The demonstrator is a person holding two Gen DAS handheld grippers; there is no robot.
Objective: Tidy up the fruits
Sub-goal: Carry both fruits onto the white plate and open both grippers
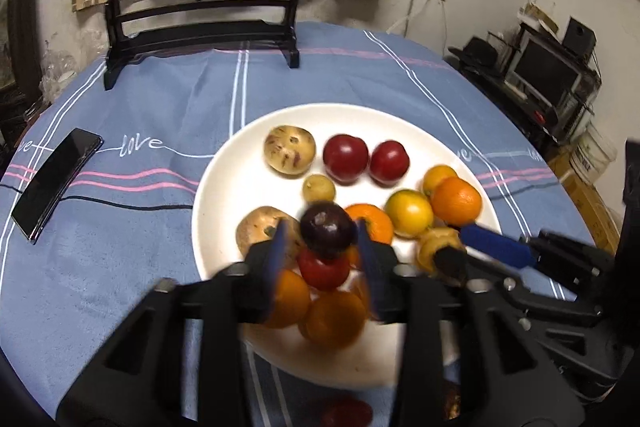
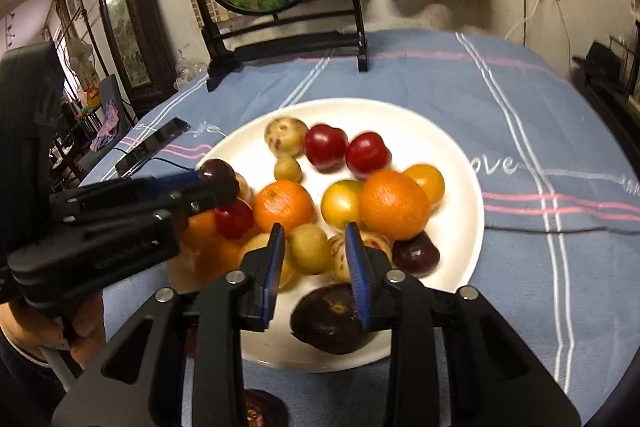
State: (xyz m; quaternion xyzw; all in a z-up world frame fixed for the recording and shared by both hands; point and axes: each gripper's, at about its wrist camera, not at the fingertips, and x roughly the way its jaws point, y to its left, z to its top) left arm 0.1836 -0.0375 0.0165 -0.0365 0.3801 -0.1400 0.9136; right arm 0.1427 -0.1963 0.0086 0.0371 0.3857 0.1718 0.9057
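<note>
Left gripper [image 1: 322, 239] clamps a dark purple round plum [image 1: 328, 230] above the white round plate [image 1: 224, 163]. Right gripper [image 2: 316, 243] spread, empty, over the plate's near edge.

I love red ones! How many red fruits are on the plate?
3 red fruits: two side by side at the plate's far side, one under the left gripper's dark fruit. Others may be hidden.

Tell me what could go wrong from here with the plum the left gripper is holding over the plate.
1. The left gripper pinches the dark plum only at its sides; round and smooth, it might slip and drop onto the red fruit beneath.
2. The white plate is crowded, so a dropped plum could knock the oranges rolling off the near rim.
3. The right gripper, open around a yellowish fruit, works close by; the two could collide.
</note>
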